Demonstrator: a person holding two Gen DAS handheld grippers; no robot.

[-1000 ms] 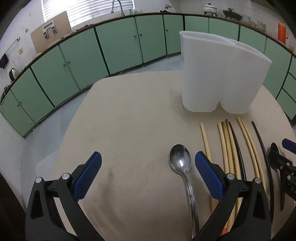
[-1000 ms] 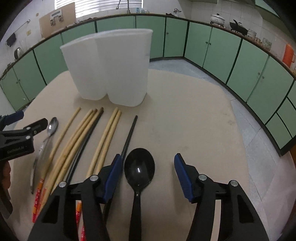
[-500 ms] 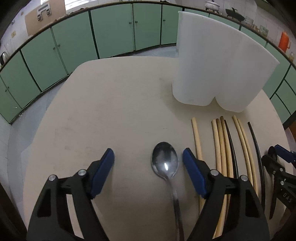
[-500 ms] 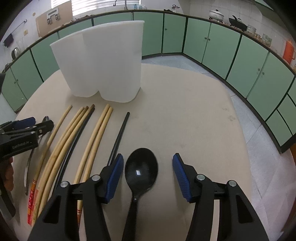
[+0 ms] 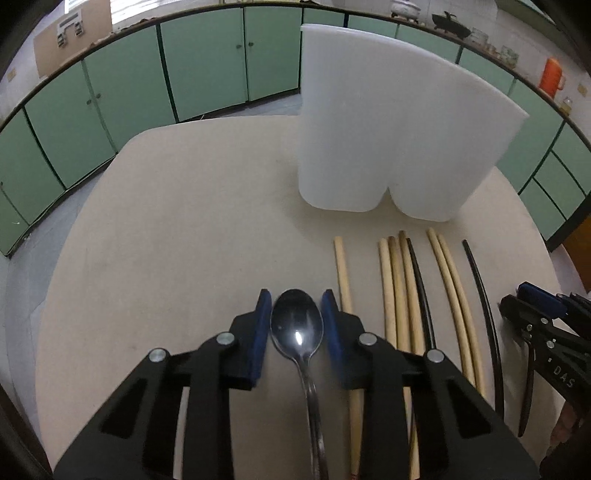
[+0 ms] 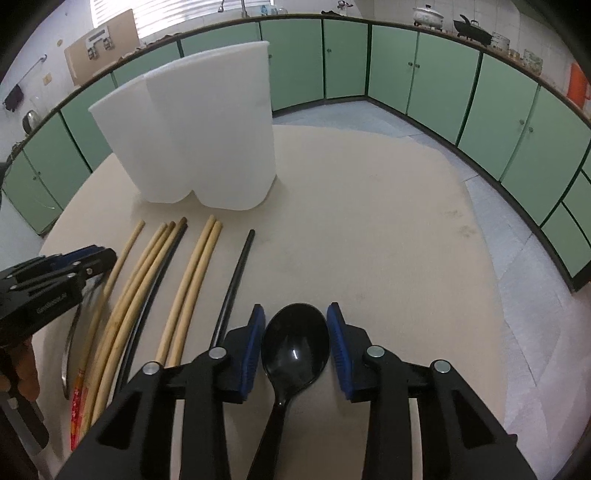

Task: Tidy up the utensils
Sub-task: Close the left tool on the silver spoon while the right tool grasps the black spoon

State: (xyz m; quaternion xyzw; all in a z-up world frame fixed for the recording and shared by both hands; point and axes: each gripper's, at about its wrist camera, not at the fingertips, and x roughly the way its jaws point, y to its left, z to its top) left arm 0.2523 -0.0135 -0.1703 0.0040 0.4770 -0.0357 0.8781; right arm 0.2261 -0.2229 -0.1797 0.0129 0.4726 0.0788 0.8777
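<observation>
Nothing sorted yet: white holder [image 5: 399, 147] far, chopsticks [image 5: 395, 288] flat. Left gripper [image 5: 296, 325] has just closed around metal spoon [image 5: 297, 328]; right gripper [image 6: 296, 341] around black spoon [image 6: 295, 343], contact unclear.

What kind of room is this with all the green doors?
Most likely a kitchen. Green cabinets run under a long counter with pots on it, a tap stands by the window, and spoons and chopsticks lie on the table.
</observation>
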